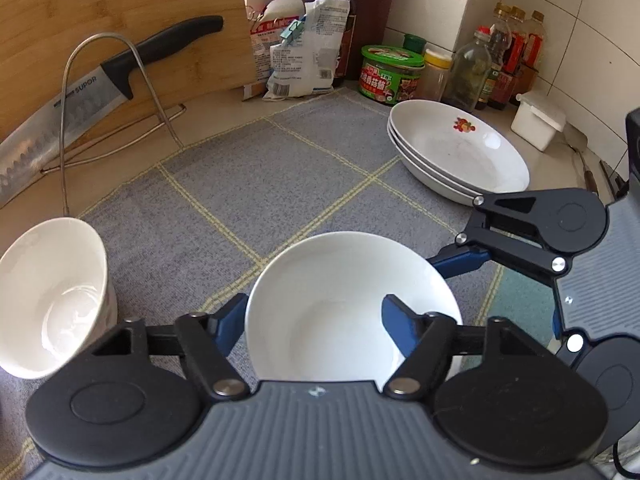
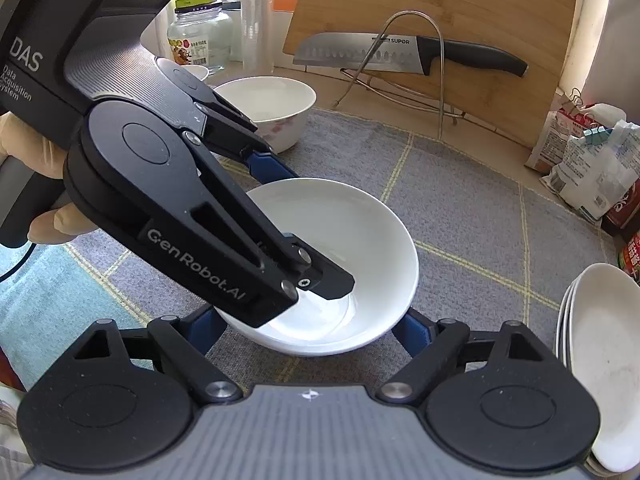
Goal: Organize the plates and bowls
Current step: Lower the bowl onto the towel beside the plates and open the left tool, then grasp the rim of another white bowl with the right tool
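White shallow plates (image 1: 460, 152) were already stacked, but your left gripper (image 1: 314, 322) only straddled the plain white bowl's (image 1: 344, 304) rim, half-open, your right gripper (image 2: 308, 328) gaped empty, and the flowered bowl (image 2: 268, 108) waited.

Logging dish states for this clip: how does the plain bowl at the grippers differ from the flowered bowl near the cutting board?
The plain bowl is all white; the flowered bowl has pink flowers outside. The plain bowl sits between the left gripper's fingers, one inside it; the flowered bowl stands free. The plain bowl looks shallower. Both are white inside, upright and empty.
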Demonstrator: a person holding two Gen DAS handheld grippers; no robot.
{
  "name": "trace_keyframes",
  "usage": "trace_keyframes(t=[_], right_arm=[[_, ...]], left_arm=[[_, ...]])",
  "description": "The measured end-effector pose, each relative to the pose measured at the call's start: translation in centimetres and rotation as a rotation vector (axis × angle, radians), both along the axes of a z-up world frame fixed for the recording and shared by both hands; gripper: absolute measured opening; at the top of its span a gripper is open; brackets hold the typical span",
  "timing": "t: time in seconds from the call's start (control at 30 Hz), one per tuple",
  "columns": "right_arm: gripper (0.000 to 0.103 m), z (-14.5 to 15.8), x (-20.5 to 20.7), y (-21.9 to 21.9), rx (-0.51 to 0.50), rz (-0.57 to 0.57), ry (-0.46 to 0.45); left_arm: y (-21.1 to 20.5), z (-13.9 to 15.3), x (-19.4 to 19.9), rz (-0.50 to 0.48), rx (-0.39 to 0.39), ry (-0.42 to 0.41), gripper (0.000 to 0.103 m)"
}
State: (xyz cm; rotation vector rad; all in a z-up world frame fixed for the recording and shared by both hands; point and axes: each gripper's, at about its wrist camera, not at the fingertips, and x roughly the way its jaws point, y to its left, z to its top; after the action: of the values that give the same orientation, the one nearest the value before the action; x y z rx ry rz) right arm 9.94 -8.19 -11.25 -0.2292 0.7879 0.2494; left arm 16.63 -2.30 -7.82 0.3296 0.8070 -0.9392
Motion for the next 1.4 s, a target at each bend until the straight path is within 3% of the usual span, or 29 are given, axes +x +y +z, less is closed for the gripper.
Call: trace_keyframes(t=[0.1, 0.3, 0.67, 1.03, 1.4], right_arm=[[0.103, 0.4, -0.4, -0.2, 0.016, 0.000, -0.028], [0.103, 1.1, -0.9, -0.5, 0.024, 0.003, -0.031], [0.103, 2.9, -2.1, -1.0, 0.060, 0.009, -0.049], [0.103, 4.9, 1.1, -2.1, 0.162, -0.007, -0.048], [0.103, 6.2, 7.2, -0.6, 0.161, 0.042, -0.019]], left_arm=[[0.1, 0.5, -0.4, -0.001, -0.001, -0.042, 0.086], [1.6, 1.5, -0.9, 0.041, -0.058, -0.071, 0.095], [6.8, 3.7, -2.5, 0.266, -0.134, -0.174, 0.100], [11.3, 2.3, -2.0, 0.502, -0.081, -0.217, 0.101], [11.8, 0.9, -0.4, 0.532, -0.039, -0.239, 0.101]])
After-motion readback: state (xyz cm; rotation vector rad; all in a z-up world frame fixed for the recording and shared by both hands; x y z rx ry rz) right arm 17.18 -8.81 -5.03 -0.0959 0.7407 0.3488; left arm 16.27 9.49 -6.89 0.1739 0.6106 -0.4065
